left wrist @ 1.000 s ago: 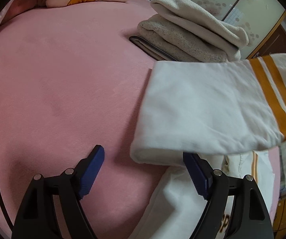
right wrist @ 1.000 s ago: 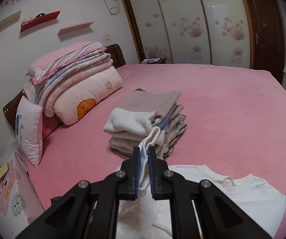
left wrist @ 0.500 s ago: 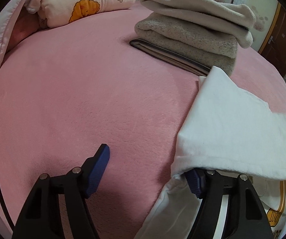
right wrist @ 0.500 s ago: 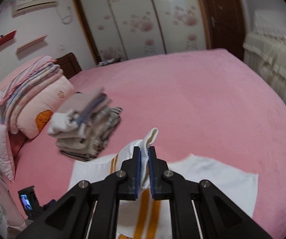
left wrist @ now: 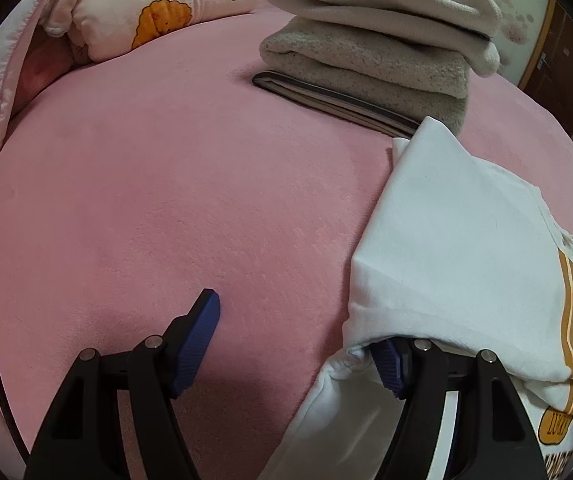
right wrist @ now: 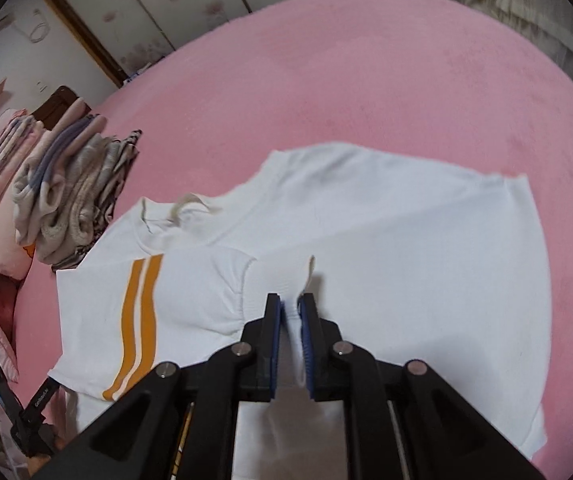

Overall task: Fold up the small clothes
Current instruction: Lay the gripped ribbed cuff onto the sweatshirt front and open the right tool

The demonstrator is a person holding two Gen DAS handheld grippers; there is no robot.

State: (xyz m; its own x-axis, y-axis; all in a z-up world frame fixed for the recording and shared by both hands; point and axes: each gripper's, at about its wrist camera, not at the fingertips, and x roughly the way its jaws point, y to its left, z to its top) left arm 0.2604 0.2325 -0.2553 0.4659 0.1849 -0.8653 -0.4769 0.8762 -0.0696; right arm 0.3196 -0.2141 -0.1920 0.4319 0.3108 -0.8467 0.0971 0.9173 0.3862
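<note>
A white shirt (right wrist: 406,240) with two orange stripes (right wrist: 142,312) lies spread on the pink bed (right wrist: 406,80). One sleeve is folded across its body. My right gripper (right wrist: 290,312) is low over the shirt, and the jaws are starting to open. The sleeve's white cuff (right wrist: 311,266) still stands pinched between the blue pads. In the left wrist view the shirt (left wrist: 466,240) lies at the right. My left gripper (left wrist: 298,340) is open at the shirt's edge. Its left finger (left wrist: 202,320) is over bare bed. The right finger (left wrist: 386,360) is tucked under the folded layer.
A stack of folded clothes (left wrist: 366,52) sits on the bed just beyond the shirt, the same stack of folded clothes (right wrist: 74,184) showing at the left of the right wrist view. Pillows and quilts (left wrist: 166,12) lie at the headboard. Wardrobe doors (right wrist: 166,8) stand behind the bed.
My right gripper came down from in front of the stack, carrying the sleeve cuff across and onto the shirt. The left gripper shifted slightly, and the fold now covers its right finger.
</note>
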